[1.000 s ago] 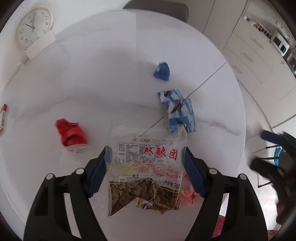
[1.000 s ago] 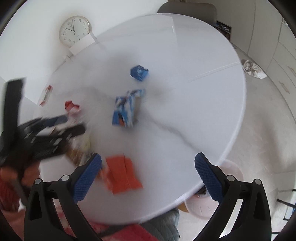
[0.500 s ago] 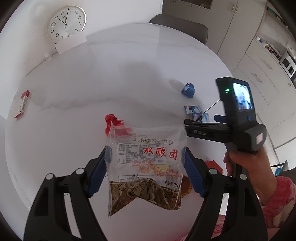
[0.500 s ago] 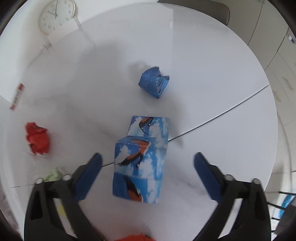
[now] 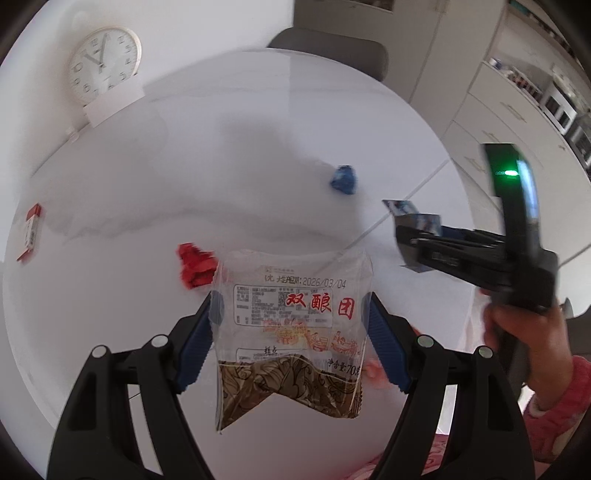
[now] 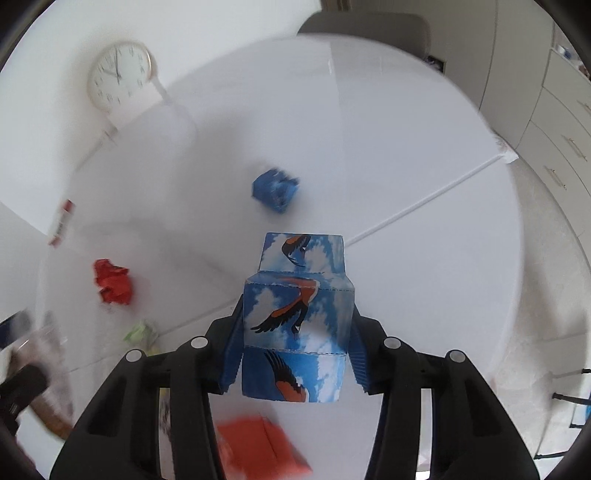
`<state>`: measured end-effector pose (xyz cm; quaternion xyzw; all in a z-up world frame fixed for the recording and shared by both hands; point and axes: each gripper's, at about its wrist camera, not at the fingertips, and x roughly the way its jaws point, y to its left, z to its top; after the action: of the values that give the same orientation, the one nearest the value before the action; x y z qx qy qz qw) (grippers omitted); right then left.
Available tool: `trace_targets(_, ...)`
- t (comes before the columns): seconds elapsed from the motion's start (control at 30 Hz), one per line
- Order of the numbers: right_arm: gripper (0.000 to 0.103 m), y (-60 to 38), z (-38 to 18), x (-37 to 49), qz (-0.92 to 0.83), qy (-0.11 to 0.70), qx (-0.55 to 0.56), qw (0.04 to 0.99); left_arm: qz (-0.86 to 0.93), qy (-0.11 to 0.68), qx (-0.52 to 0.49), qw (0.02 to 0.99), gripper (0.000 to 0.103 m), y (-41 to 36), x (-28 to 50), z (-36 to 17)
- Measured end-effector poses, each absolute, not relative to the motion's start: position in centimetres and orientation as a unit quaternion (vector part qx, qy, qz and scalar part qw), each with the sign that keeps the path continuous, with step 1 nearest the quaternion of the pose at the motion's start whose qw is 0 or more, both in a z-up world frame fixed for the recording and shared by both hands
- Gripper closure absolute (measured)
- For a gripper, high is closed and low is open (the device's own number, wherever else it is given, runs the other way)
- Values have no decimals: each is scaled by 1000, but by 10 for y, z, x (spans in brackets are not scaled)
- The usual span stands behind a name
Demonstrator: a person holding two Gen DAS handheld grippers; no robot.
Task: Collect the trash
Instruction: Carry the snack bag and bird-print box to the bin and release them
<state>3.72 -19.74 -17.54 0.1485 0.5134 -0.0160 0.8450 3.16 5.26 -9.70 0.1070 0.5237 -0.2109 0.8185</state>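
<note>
White round table [image 6: 424, 155] below: right claw [image 6: 295, 347] squeezes the light, crushable blue bird box [image 6: 295, 332] by its sides; left claw [image 5: 291, 336] holds a thin, slippery snack bag [image 5: 291, 332] between its pads.

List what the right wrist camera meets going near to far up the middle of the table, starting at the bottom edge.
Flat orange wrapper → blue bird-print carton clamped in the right gripper → crumpled blue paper ball → bare white table → grey chair back.
</note>
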Motion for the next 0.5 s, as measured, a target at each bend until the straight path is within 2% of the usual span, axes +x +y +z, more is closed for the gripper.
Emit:
trace_targets(0.23, 54, -265, -152, -54, -69, 503, 164, 846, -263, 520, 138, 801, 29, -1, 4, -96)
trace_targets(0.5, 54, -309, -211, -130, -116, 531, 202, 814, -306, 523, 173, 776, 29, -61, -22, -105)
